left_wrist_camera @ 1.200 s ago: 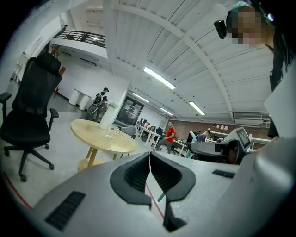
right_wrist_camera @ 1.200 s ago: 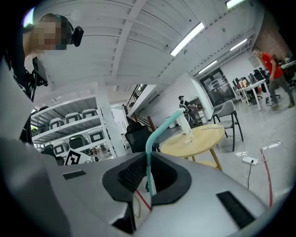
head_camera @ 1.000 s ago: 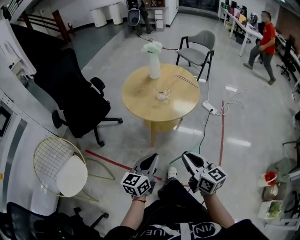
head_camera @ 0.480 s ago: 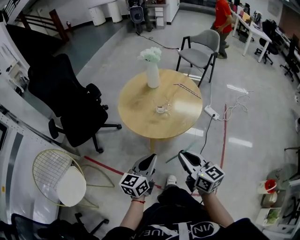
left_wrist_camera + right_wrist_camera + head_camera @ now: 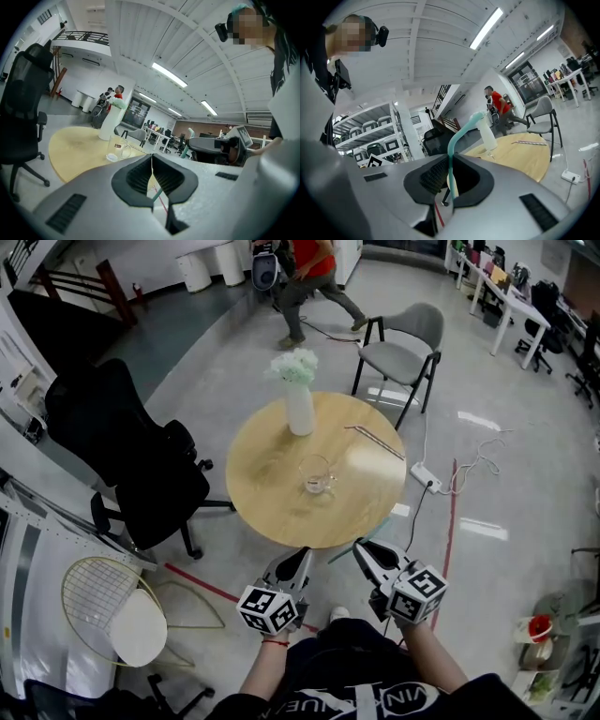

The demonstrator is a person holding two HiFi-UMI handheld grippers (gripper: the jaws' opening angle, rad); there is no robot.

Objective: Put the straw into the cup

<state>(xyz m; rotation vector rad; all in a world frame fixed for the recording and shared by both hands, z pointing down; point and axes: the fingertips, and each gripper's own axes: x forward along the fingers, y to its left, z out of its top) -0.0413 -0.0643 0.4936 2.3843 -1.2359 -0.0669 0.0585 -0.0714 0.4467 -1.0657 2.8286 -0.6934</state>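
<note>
round wooden tabletop (image 5: 272, 512) stood on a grey office floor. right gripper (image 5: 366, 554) hung near the table's near edge, fingers clenched on the teal straw (image 5: 451, 161), which rose between them, bent tip toward the far vase (image 5: 300, 409). left gripper (image 5: 298, 563) had its fingers pressed together, empty. cup (image 5: 317, 474) sat mid-table, black chair (image 5: 122, 446) at the left.

Bent teal straw (image 5: 451, 149) clamped in right gripper (image 5: 450, 164); clear glass cup (image 5: 317, 474) upright on table (image 5: 272, 465).
</note>
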